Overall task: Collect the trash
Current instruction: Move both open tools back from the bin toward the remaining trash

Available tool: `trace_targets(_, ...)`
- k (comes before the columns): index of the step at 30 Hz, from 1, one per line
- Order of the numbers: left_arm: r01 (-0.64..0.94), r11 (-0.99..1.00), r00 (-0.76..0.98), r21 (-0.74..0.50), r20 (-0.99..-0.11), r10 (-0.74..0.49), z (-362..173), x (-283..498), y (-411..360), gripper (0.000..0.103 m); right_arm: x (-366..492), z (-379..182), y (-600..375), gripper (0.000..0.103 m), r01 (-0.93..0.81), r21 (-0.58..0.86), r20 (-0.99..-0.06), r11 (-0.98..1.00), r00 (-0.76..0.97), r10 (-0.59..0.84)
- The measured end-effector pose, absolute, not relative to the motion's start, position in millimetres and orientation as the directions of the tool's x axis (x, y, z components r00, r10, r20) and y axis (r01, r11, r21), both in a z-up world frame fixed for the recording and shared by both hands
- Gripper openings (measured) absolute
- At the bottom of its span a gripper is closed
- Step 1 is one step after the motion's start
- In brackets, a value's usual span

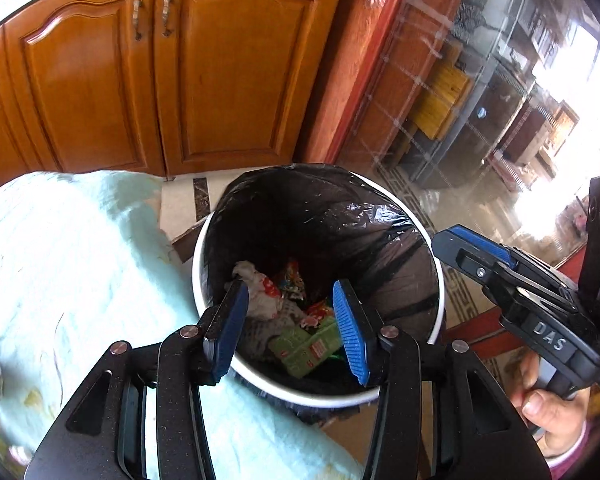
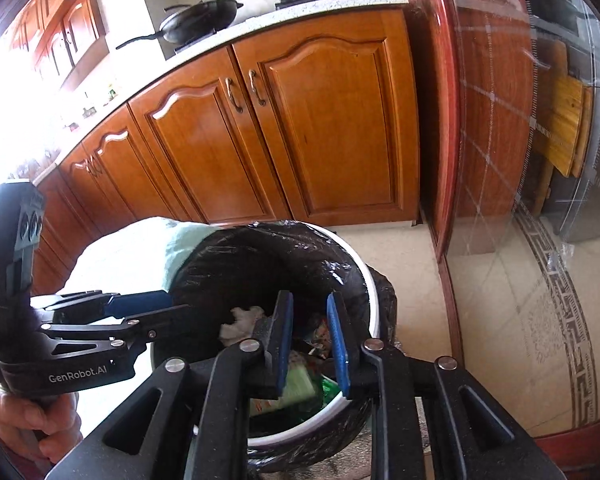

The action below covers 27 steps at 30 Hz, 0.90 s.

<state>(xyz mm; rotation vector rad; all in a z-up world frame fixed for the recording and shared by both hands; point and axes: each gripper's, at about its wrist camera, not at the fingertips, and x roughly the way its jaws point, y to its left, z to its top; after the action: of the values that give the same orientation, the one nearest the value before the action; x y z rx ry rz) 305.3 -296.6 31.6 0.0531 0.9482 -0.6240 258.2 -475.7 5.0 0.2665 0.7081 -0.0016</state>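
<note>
Both the left gripper and right gripper hang empty, jaws apart, above the round white black-lined bin holding crumpled wrappers; dipping lower could snag the liner.

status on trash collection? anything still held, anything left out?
Done: the bin with the black liner already holds crumpled tissue, snack wrappers and a green carton. In hand: nothing; the left gripper and right gripper both hang open and empty over the bin. Left: unclear; something small and blurred lies on the pale cloth at the left view's edge.
</note>
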Motion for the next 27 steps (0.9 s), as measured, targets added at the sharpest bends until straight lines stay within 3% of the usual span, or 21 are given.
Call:
trace_targets(5, 0.465, 0.845, 0.473, -0.263, -0.733, -0.488, 37.2, 282.1, -255.3, 0.044, 239.5, 9.8, -464.0, 0.054, 0.054, 0.304, -0.592, 0.951, 0.793, 0.144)
trace_targets(7, 0.438, 0.853, 0.492, -0.283, -0.719, -0.491, 37.8, 271.7, -234.8, 0.045, 230.9, 9.8, -458.4, 0.073, 0.040, 0.341, -0.570, 0.939, 0.804, 0.172)
trace_targets(10, 0.399, 0.869, 0.520, -0.291, -0.709, -0.476, 36.8, 256.5, -206.7, 0.046, 219.7, 8.8, -446.2, 0.081, 0.019, 0.378, -0.541, 0.926, 0.816, 0.205)
trace_targets(17, 0.290, 0.898, 0.555, -0.331, -0.706, -0.440, 28.3, 228.7, -142.4, 0.046, 200.7, 2.0, -404.8, 0.089, -0.036, 0.436, -0.524, 0.899, 0.802, 0.286)
trace_targets(21, 0.235, 0.915, 0.593, -0.329, -0.697, -0.403, 26.0, 208.9, -107.6, 0.058, 195.1, -6.6, -379.4, 0.094, -0.062, 0.465, -0.533, 0.883, 0.777, 0.335)
trace_targets(27, 0.146, 0.929, 0.625, -0.339, -0.696, -0.352, 16.8, 183.2, -54.6, 0.058, 189.5, -18.7, -342.4, 0.095, -0.099, 0.491, -0.544, 0.866, 0.742, 0.393)
